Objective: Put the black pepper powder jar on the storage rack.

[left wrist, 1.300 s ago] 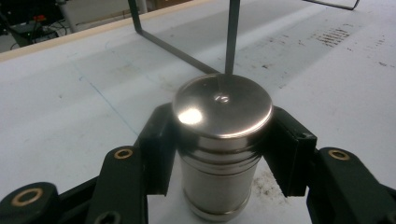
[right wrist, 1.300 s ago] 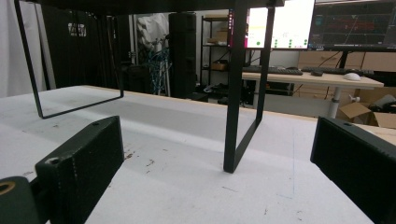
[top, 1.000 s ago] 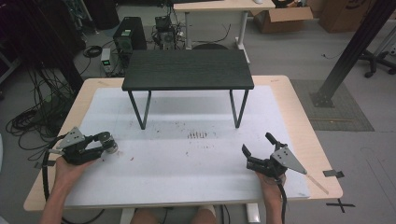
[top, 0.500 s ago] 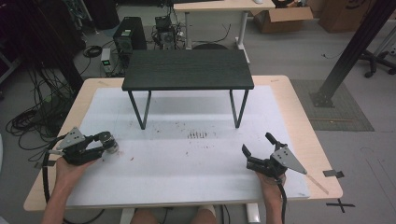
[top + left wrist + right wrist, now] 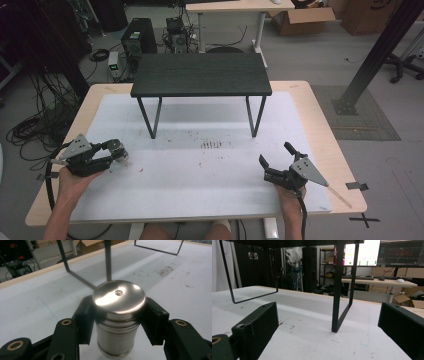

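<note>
Left gripper fingers clench a steel canister above the worktop; right gripper fingers spread, empty.

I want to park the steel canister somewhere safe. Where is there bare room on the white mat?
The broad middle of the white mat, between the left tongs holding the steel canister and the open right tongs, lies bare. Under the black stand, between its legs, is also free but low. Only the two near corners are crowded.
</note>
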The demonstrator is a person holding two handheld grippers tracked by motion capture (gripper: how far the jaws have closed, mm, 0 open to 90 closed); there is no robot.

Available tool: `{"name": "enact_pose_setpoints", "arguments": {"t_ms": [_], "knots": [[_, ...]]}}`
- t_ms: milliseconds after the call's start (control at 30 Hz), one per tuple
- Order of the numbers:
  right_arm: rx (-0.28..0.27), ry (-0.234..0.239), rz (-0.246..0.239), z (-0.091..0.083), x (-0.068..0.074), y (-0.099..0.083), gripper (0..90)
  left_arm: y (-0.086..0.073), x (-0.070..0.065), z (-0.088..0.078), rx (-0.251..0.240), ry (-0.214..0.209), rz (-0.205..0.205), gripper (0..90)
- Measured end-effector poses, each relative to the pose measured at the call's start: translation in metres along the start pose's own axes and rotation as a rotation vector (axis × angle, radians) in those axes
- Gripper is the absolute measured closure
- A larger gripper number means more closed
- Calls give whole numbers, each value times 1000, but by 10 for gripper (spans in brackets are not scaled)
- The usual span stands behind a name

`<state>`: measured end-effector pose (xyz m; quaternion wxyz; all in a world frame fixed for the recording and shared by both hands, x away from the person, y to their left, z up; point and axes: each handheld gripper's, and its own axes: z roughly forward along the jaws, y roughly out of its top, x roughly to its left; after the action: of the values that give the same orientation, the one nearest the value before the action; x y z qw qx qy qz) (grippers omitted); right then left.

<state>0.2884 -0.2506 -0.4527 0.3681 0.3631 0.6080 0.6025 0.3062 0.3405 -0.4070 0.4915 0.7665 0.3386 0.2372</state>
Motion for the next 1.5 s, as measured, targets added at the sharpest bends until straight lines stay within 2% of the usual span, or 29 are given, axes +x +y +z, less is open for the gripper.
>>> {"name": "enact_pose_setpoints", "arguments": {"t_ms": [267,567,800,833,1000,1067,1333,1467,1500], "knots": [[0,0,0,0,0,0,30,23,-15,8,-3,-35,33,494],[1,0,1,0,0,0,32,44,-27,17,6,-64,36,494],[0,0,0,0,0,0,32,69,-36,22,6,-106,56,494],[0,0,0,0,0,0,32,76,-38,23,5,-114,61,494],[0,0,0,0,0,0,32,90,-43,25,0,-121,75,494],[-1,0,0,0,0,0,32,101,-45,26,-11,-121,71,494],[-2,0,0,0,0,0,32,125,-48,29,-15,-128,64,495],[-2,0,0,0,0,0,32,145,-50,33,-16,-129,85,495],[-2,0,0,0,0,0,32,145,-50,33,-16,-129,85,495]]}}
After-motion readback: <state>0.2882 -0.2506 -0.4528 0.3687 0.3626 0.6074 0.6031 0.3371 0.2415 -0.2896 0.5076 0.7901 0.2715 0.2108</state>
